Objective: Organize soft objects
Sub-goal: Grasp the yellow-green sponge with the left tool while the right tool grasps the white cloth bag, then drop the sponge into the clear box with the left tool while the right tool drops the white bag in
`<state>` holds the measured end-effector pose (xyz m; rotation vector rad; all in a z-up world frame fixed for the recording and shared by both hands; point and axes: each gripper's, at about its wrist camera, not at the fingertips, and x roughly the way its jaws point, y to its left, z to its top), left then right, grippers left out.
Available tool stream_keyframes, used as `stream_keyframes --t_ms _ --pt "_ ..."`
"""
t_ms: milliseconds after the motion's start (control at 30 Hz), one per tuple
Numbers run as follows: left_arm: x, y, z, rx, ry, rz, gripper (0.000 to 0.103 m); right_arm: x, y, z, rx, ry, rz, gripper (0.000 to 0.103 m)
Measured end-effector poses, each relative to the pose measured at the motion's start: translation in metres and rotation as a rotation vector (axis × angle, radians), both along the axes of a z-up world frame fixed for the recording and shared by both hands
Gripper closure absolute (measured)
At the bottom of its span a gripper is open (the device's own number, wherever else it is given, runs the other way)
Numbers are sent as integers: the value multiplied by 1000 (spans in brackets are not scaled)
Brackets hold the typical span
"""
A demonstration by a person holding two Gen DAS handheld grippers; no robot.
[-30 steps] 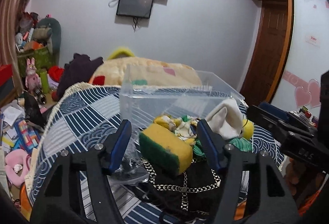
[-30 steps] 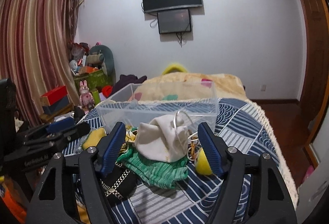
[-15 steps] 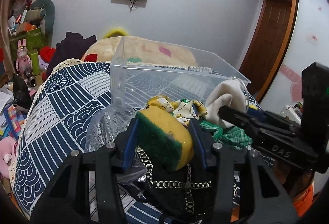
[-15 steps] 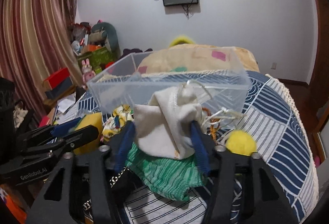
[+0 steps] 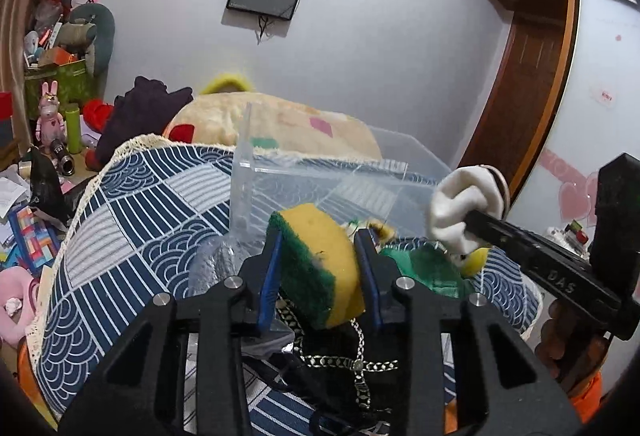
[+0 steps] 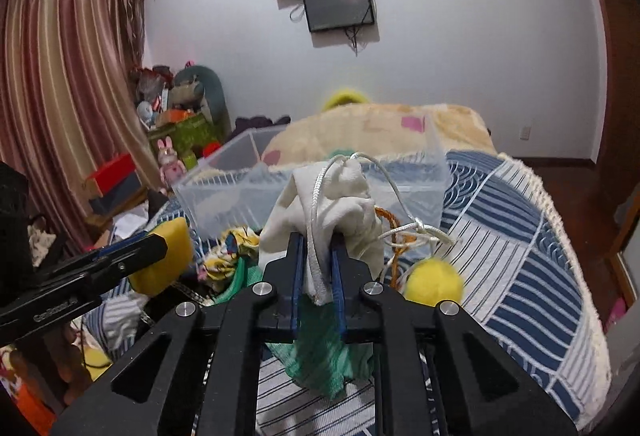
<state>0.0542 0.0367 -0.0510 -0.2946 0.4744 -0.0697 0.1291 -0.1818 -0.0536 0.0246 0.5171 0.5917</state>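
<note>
Near clear bin (image 5: 340,188): sponge (image 5: 316,264) clamped by left gripper (image 5: 318,272), white pouch (image 6: 324,212) pinched by right gripper (image 6: 318,276). Lift step judged underway; carry over near wall, release inside called for.

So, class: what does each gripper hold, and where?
Left gripper: yellow-green sponge, clamped across its sides. Right gripper: white drawstring pouch, pinched at its lower fold.

Bin (image 5: 344,172) behind sponge (image 5: 316,264) and pouch (image 6: 332,204)
</note>
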Motion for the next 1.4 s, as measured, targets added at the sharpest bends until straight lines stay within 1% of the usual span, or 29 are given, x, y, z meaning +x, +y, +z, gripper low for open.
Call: stream_keyframes --t_ms 100,233,467,633,733,900,1033,1100,1133,1300,1400 --pt "-4 0 10 11 -28 7 68 -6 -3 13 18 -36 0 91" --pt "-8 -4 30 54 -77 10 68 -10 -5 31 34 -85 -2 91" --pt "2 -3 61 100 -136 14 68 -4 -3 54 29 -167 -17 91" --pt "19 2 74 114 -148 14 68 12 -1 64 34 -184 -23 91" --pt "30 4 76 124 -140 21 68 21 3 67 25 -188 -34 91" --pt "56 9 73 116 -93 17 68 36 11 66 9 -176 -39 91" --pt "80 9 66 141 -33 27 68 43 21 60 -27 -160 -36 91" --pt "94 8 61 147 13 20 68 47 25 56 -50 -151 -35 91" --pt "102 8 58 152 42 18 68 50 27 54 -61 -142 -32 91" --pt "125 4 45 182 128 7 68 70 34 42 -96 -55 -4 91" --pt "136 1 39 213 167 4 68 78 40 35 -133 -17 6 91"
